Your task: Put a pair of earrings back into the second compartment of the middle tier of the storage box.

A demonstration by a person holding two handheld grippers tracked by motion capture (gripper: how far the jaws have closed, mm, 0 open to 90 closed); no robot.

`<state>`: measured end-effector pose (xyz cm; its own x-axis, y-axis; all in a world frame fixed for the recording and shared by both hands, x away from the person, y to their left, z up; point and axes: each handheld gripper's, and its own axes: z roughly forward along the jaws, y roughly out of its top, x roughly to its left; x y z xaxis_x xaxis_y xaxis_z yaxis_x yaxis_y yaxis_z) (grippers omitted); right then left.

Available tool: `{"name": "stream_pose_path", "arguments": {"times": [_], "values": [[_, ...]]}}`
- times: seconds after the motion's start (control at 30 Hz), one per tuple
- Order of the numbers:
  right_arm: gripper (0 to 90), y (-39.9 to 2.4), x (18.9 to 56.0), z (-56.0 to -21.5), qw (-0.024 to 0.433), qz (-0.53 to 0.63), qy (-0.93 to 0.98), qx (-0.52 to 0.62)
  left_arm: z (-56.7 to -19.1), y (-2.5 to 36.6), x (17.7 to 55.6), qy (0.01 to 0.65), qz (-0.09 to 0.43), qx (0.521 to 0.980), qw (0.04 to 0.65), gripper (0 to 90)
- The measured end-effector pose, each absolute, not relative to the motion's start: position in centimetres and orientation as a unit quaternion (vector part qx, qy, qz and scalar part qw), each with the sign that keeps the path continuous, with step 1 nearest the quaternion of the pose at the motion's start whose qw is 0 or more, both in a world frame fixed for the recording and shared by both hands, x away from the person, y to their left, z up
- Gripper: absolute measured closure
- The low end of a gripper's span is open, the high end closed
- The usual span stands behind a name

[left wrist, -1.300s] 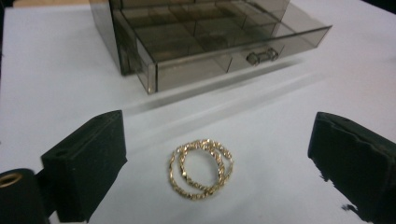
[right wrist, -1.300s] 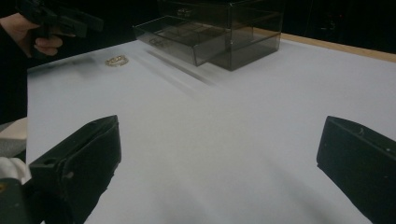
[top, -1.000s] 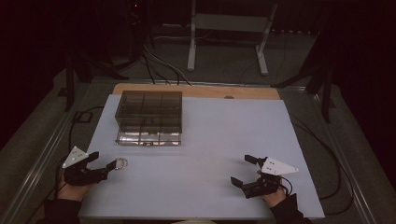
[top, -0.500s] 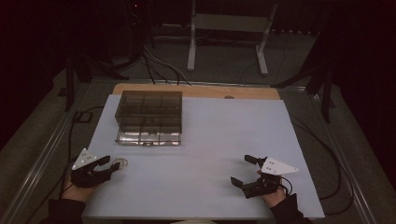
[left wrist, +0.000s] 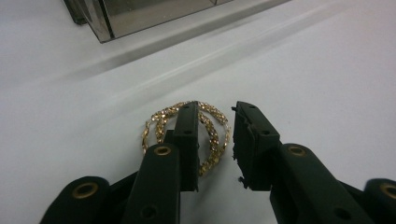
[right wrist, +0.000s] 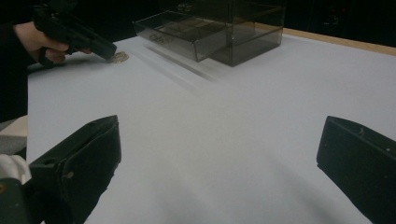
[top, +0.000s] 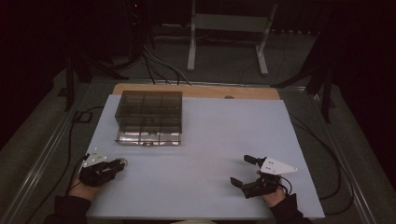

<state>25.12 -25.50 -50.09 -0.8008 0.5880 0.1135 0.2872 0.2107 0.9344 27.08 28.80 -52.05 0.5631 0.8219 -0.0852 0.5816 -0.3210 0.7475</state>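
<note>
In the left gripper view, two black jaws rise from the bottom edge. Over the last second the left gripper (left wrist: 212,140) has dropped toward the white tabletop (left wrist: 327,79) and its jaws have been closing. They are now narrow but not together. A cluster of sparkling gold rhinestone hoop earrings (left wrist: 210,135) lies on the table at the centre of the frame. The left jaw rests across the hoops, and the rim of the hoops sits in the gap. The right jaw stands just beside it, not yet pressing. This looks like the start of a pickup, with the grip unfinished.

In the high view, at the lower left of the frame, the left gripper (top: 116,165) is held low and nearly level, pointing right, in a dark-sleeved hand. The earrings show as a small pale glint at its tip.

At the lower right, the right gripper (top: 243,171) rests unmoved, its jaws wide apart and empty.

Farther off, at upper centre left, stands a smoky transparent plastic drawer box (top: 149,116), its bottom drawer pulled partly out toward the viewer, probably the earrings' destination.
</note>
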Motion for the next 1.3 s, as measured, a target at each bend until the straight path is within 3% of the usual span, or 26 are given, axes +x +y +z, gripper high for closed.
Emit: {"name": "stream_pose_path", "arguments": {"times": [0.23, 0.43, 1.3], "values": [[0.0, -25.5, 25.1, -50.1, 0.136, 0.559, 0.767, 0.286, -52.4, 28.5, 27.8, 0.447, 0.141, 0.802, 0.371, 76.5], [0.0, -25.5, 25.1, -50.1, 0.135, 0.557, 0.768, 0.286, -52.4, 28.9, 27.8, 0.46, 0.132, 0.794, 0.376, 85.7], [0.0, -25.6, 25.2, -50.1, 0.133, 0.559, 0.765, 0.292, -48.3, 28.9, 26.7, 0.438, 0.176, 0.785, 0.401, 86.6]]}}
